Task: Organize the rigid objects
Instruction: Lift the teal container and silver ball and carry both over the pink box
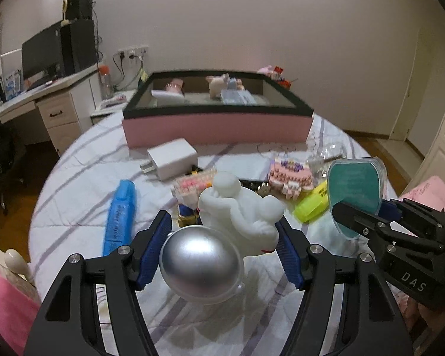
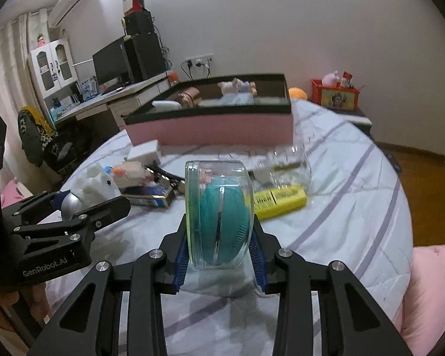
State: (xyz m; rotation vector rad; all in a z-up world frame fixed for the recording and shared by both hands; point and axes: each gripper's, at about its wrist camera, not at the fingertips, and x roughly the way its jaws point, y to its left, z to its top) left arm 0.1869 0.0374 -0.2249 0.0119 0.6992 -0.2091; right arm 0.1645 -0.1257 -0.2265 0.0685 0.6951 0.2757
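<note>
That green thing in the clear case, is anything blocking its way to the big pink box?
Nothing visible blocks it. The right hand-held gripper holds the clear case above the bed; the yellow highlighter and a clear glass item lie lower down, and the pink box is open on top.

Pink box (image 1: 216, 127) contents were blurred, figures unidentifiable. White figurine (image 1: 240, 207) hid the small boxes behind. Blue marker (image 1: 118, 213) text was unreadable.

right gripper (image 2: 219, 244) clamps clear case (image 2: 219, 213) upright | yellow highlighter (image 2: 279, 201) just behind | pink box (image 2: 213, 127) beyond
</note>
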